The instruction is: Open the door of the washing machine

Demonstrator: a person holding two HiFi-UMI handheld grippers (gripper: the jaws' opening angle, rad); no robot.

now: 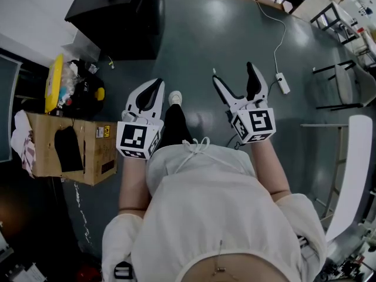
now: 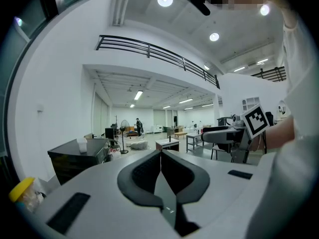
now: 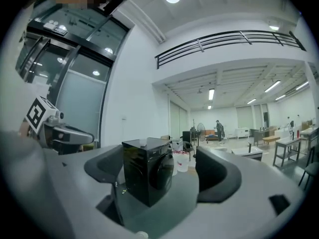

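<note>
The black washing machine (image 1: 126, 22) stands on the grey floor, ahead and to the left of both grippers. In the right gripper view the washing machine (image 3: 147, 176) shows between the jaws at a distance, and its round front door (image 3: 164, 171) looks closed. My right gripper (image 1: 234, 74) is open and holds nothing. My left gripper (image 1: 155, 86) is shut, its pads meeting with nothing between them. The left gripper view shows the washing machine (image 2: 77, 161) at the left with a white cup on top. Neither gripper touches the machine.
A cardboard box (image 1: 76, 148) and a yellow-lidded bin (image 1: 56, 81) with clutter sit at the left. A white power strip (image 1: 283, 82) with its cable lies on the floor right of my right gripper. Black-framed chairs (image 1: 343, 84) stand at the right.
</note>
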